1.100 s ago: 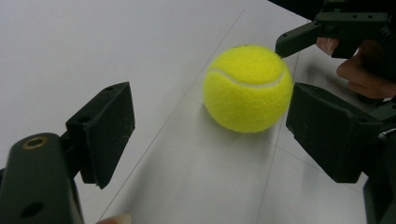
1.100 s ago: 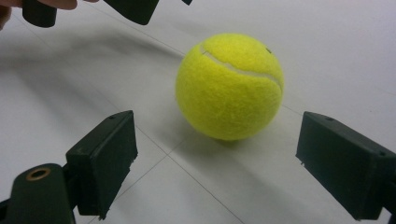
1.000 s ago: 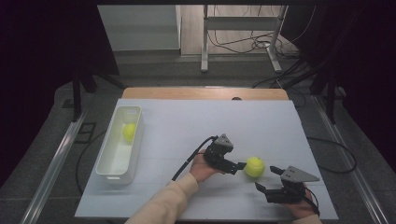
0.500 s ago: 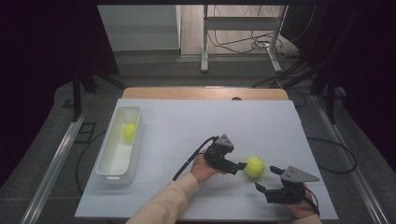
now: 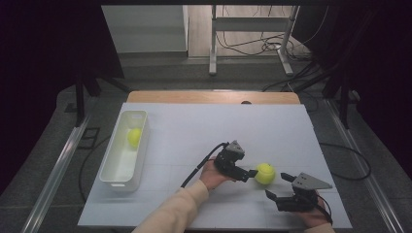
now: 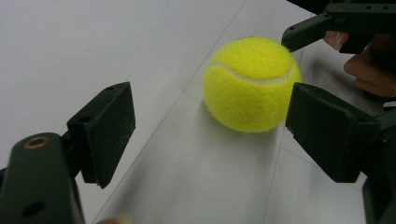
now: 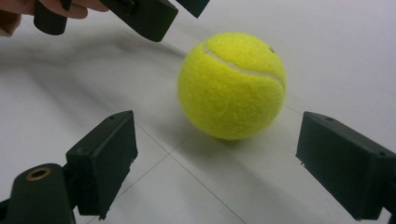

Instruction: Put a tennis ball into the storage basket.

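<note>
High view, tennis ball (image 5: 265, 173) between left gripper (image 5: 250, 174), right gripper (image 5: 278, 187)

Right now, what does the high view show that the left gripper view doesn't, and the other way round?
The high view alone takes in the white tub at the table's left with a second tennis ball inside, plus the person's cream sleeve and the floor cables beyond the table.

The left gripper view alone shows, close up, the left hand-held gripper with jaws apart and the ball ahead of them, not pressed.

Both share the loose tennis ball on the white table and the right hand-held gripper nearby.
</note>
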The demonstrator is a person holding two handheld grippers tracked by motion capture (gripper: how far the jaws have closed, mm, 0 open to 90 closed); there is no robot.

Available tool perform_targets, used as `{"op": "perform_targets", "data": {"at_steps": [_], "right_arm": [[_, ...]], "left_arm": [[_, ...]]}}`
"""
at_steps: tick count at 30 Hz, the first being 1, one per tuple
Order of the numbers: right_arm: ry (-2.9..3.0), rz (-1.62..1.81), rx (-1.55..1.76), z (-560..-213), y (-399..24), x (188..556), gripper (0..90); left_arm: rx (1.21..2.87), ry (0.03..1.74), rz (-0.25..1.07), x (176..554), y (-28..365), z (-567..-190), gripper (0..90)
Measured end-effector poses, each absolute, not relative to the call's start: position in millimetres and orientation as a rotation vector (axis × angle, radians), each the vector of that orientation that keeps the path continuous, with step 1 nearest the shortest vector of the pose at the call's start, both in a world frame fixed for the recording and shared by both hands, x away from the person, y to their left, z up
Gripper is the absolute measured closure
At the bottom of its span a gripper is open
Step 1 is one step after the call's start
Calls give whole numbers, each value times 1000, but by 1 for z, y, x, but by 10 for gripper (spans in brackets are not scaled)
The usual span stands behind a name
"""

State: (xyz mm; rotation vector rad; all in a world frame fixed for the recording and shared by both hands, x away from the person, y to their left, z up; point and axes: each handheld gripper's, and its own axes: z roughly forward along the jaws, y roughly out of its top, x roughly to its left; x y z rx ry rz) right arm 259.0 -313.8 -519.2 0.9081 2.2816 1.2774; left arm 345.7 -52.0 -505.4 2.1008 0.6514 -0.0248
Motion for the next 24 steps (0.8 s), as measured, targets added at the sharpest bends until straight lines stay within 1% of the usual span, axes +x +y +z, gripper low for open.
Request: {"op": "perform_targets", "data": {"at_steps": [14,24], "right_arm": [[2282,1275,911,-519,-315,259,129],[2282,1275,915,-519,-316,258,127]], "left_arm": [[2100,610,-53,343,-58,-503,160],[2137,574,-88,347,-78,-503,138]]}}
